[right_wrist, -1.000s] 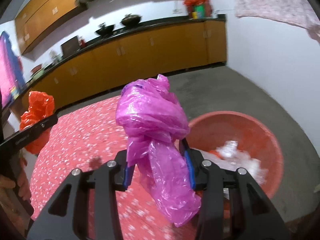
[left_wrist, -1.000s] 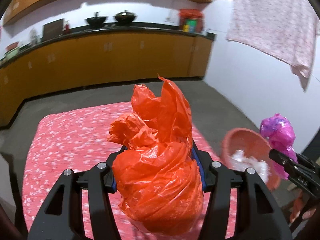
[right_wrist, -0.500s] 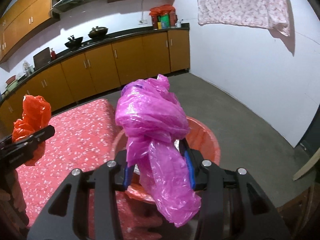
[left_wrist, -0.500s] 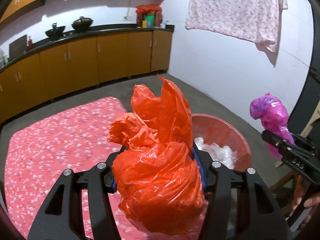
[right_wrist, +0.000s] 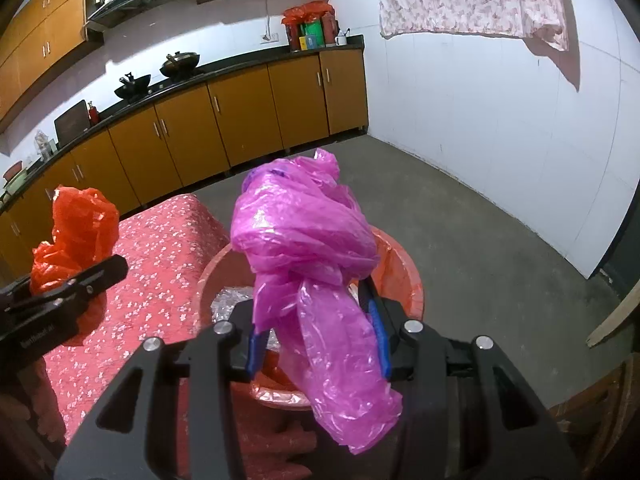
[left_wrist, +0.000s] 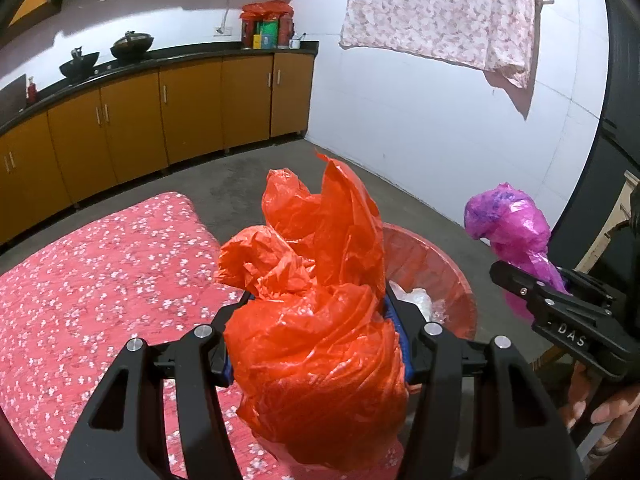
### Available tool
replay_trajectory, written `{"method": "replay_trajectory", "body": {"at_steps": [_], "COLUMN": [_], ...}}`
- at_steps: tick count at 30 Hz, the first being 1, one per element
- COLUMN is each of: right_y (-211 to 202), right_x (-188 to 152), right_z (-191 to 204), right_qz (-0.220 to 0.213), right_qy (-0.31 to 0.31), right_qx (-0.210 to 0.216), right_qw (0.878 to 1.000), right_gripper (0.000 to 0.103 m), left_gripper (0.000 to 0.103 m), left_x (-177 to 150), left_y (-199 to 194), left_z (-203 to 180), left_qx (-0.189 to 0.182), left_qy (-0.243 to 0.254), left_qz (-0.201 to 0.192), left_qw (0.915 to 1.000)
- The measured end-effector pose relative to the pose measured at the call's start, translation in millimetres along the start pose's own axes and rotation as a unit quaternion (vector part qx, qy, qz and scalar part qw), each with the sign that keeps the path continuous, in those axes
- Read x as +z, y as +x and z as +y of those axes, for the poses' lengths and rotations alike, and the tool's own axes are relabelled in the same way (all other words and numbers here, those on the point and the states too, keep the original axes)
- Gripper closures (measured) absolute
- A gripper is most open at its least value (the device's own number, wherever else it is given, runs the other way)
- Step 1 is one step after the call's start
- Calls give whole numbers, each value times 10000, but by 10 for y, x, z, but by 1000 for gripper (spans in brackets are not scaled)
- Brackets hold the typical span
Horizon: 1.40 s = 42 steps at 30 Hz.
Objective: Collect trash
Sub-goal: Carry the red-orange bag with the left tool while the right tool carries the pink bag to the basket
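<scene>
Left to right, both wrist views.

Red floral cloth (left_wrist: pixel 100 280) covers a table at left; bare where visible.

L gripper (left_wrist: pixel 316 320): jaws closed partway onto a crumpled orange plastic bag (left_wrist: pixel 316 320), blue pads pressing both its sides. Bag bulges above and below the fingers, held in the air over the cloth's right edge, next to the basin. Same bag seen from the right wrist view at far left (right_wrist: pixel 76 232), clamped in the black fingers.

Red plastic basin (right_wrist: pixel 400 280) sits just off the table's right edge, on or near the concrete floor (right_wrist: pixel 480 240); exact support can't tell. Inside: clear/white crumpled plastic (left_wrist: pixel 416 300), partly hidden by both bags.

R gripper (right_wrist: pixel 316 320): jaws closed partway on a knotted magenta plastic bag (right_wrist: pixel 308 248), pads touching its sides below the knot. Bag tail hangs past the fingers. Bag held above the basin's near rim. In the left wrist view, same bag (left_wrist: pixel 508 224) sits right of the basin, person's hand (left_wrist: pixel 600 412) on the grip.

Background: orange cabinets (right_wrist: pixel 240 120) w/ black counter, two woks (right_wrist: pixel 180 62), floral cloth hanging on the white wall (left_wrist: pixel 440 12).
</scene>
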State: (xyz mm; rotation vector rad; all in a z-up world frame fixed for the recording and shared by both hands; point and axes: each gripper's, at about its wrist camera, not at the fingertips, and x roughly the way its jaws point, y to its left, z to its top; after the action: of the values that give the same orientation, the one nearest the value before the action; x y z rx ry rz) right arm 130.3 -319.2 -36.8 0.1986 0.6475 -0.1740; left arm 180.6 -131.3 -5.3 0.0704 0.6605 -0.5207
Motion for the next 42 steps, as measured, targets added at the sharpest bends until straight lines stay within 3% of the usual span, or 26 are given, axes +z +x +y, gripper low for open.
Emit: {"method": "replay_trajectory", "body": {"at_steps": [42], "right_y": [505], "right_x": [-5], "right_z": [-117], "right_qz": [254], "right_qy": [208], "right_qx": [26], "right_qw": [9995], "right_gripper": [61], "left_gripper": [46], "left_x": [112], "left_y": [690], "left_z": [-242], "left_qx": [-367], "left_qy": [137], "left_qz": [407], "left_qw": [9984]}}
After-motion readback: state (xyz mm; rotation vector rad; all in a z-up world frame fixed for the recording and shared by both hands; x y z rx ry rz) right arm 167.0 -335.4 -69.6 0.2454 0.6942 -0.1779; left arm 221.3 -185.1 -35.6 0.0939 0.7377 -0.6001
